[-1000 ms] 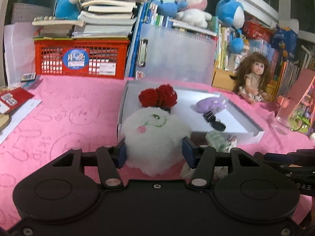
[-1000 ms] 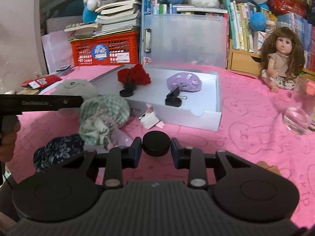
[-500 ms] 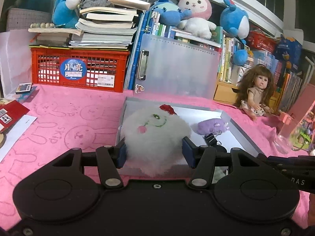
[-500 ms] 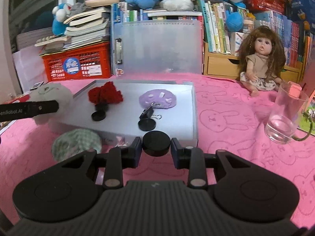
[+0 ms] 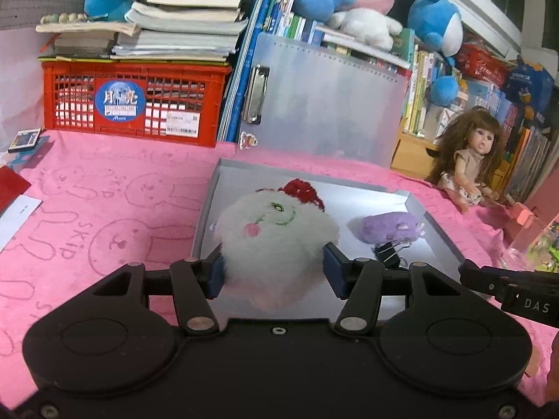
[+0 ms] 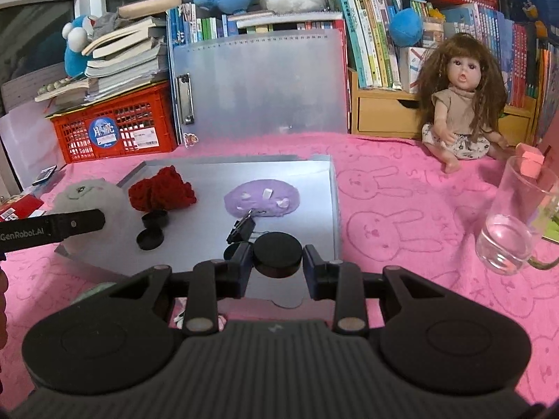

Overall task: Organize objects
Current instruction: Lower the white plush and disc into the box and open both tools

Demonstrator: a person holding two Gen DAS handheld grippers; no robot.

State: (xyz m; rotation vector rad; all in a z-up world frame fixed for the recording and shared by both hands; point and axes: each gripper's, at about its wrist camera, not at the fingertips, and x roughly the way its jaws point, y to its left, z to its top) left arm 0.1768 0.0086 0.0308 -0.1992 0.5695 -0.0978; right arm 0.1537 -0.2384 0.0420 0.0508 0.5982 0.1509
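Left wrist: left tongs (image 5: pixel 274 276) clamp white plush (image 5: pixel 276 244); right tongs (image 6: pixel 277 276) grip black disc (image 6: pixel 277 259).

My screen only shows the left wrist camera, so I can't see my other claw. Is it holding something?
Observer: Yes, the right claw grips a black round lid.
Operator: Is it over the tray?
Observer: Yes, it hovers over the near right part of the tray.
Operator: Are there more lids like it?
Observer: Two small black lids lie in the tray, next to the red yarn ball.
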